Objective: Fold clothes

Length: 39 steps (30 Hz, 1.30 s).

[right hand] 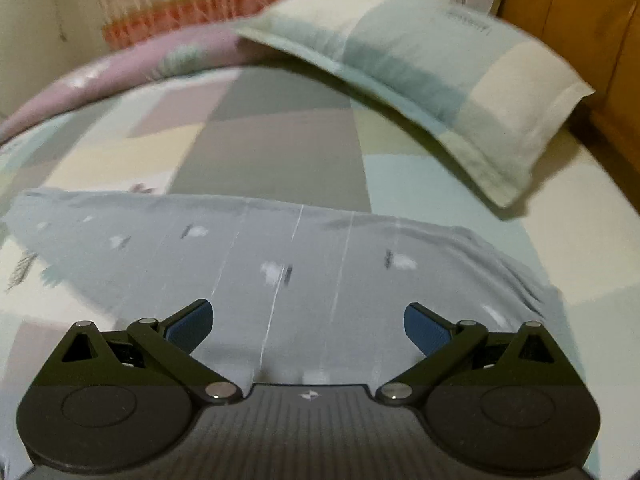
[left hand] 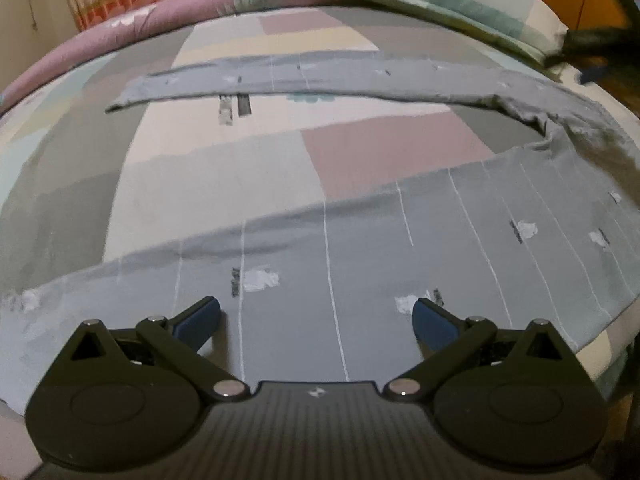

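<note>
Left gripper (left hand: 316,316) hangs with jaws spread wide, pinching nothing, right over the near leg of the grey patterned trousers (left hand: 360,264). That leg runs crosswise under the fingers; the far leg lies well ahead, and both join off to the gripper's right. Over to the right gripper (right hand: 308,320), also spread and empty, above the same grey cloth, whose bunched end sits forward and right of it, the pillow (right hand: 440,72) beyond. My read: the far leg's free end lies ahead-left of the left gripper.
</note>
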Motion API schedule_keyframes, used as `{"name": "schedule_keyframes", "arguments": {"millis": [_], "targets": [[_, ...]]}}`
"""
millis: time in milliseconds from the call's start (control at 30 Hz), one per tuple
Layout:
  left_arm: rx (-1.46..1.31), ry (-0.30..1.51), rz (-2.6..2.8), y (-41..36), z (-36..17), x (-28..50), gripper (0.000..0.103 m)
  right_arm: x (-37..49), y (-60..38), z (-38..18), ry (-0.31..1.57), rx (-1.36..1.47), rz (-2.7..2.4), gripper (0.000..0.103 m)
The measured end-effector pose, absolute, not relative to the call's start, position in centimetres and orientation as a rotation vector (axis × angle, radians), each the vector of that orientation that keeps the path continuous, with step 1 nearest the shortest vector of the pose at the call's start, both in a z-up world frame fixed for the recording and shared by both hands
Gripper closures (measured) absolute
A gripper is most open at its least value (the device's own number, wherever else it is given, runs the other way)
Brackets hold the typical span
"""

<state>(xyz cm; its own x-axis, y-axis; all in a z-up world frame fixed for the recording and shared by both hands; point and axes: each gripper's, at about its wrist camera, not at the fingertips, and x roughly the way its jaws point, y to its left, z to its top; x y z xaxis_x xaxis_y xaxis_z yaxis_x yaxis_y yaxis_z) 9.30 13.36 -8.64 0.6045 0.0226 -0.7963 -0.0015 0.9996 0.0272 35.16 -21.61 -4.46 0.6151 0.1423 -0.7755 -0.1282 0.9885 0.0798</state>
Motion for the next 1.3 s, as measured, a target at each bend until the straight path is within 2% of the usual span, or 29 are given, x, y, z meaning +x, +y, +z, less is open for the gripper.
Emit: {"name": "schedule_keyframes", "arguments": {"millis": [167,467,733,867,967,1067,1167,1300], "targets": [[-0.023,0.932,0.010,14.0,-9.0,9.0,0.001,40.5,-19.4,-9.2,0.998,-0.029,0.110,0.000],[-0.032,0.930,0.011,14.0,-9.0,9.0,0.001,45.0,-20.4,-9.2,0.980,0.021,0.050,0.000],[-0.028,0.898,-0.029,16.3,-6.1,10.7,0.001,34.5,-21.9,-5.4,0.915,0.016,0.142,0.000],[0.045,0.832,-0.058,18.2,-2.4,15.8,0.001,29.2,-23.1,-4.9,0.859,-0.011,0.137,0.000],[0.061,0.778,-0.134,19.0,-0.3,22.8,0.001,27.0,-23.3,-5.2,0.832,-0.001,0.129,0.000],[0.095,0.755,-0.164,18.5,-1.0,30.1,0.001,26.9,-23.0,-5.8,0.833,0.020,0.116,0.000],[0.043,0.809,-0.180,18.2,-3.8,36.7,0.001,26.7,-22.9,-6.0,0.837,0.022,0.117,0.000],[-0.065,0.823,-0.246,18.0,-7.4,41.3,0.003,26.8,-23.0,-6.2,0.830,0.026,0.104,0.000]]}}
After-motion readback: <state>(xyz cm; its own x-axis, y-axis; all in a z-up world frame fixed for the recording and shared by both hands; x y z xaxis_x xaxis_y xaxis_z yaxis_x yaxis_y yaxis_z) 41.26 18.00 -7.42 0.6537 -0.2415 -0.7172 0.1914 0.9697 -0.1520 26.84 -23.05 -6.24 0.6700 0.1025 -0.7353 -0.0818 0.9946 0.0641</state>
